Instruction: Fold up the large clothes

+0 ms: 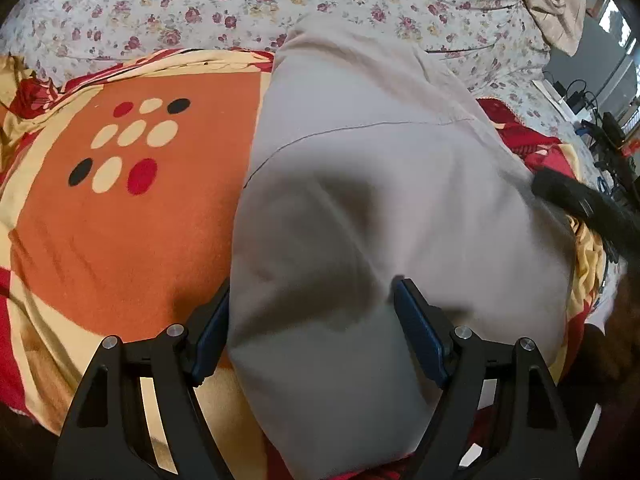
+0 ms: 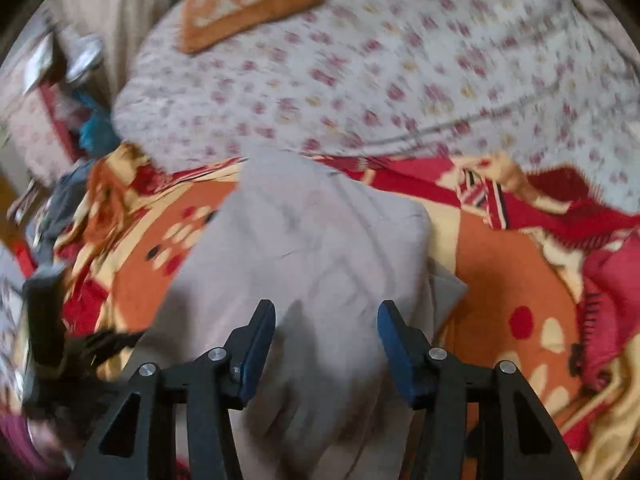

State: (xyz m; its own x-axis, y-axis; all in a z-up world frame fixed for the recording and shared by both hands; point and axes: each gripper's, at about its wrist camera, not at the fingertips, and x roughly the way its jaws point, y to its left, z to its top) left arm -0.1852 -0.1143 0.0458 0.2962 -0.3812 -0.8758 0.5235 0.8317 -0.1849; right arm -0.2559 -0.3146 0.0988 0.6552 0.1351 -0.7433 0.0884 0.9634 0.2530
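Grey garment (image 1: 380, 184) is laid lengthwise on the orange-and-red blanket (image 1: 132, 216), far end reaching onto the floral sheet (image 1: 240, 4). It already looks doubled over; a seam line is seen across the upper layer.

Left gripper (image 1: 312, 328): jaws spread wide, nothing clamped. One pad sits at the garment's left edge, the other over the cloth. Contact with the fabric can't be judged from this view.

Right gripper (image 2: 326, 340): jaws wide apart too, nothing held, poised over the near end of the garment (image 2: 304, 256). Right view is motion-blurred, so fine detail is lost.

Step in hand is judged to be grabbing the near end for the next fold.

How it's done well:
- Both near corners should be pinched through all layers, not just the top one; a lower layer is seen poking out at the right edge (image 2: 448, 288).
- Blanket must be kept out of the pinch, since it lies directly under the cloth.
- Both ends should be lifted level and carried toward the far end together, so that the edges stay aligned.
- Release only once the fold is laid flat.
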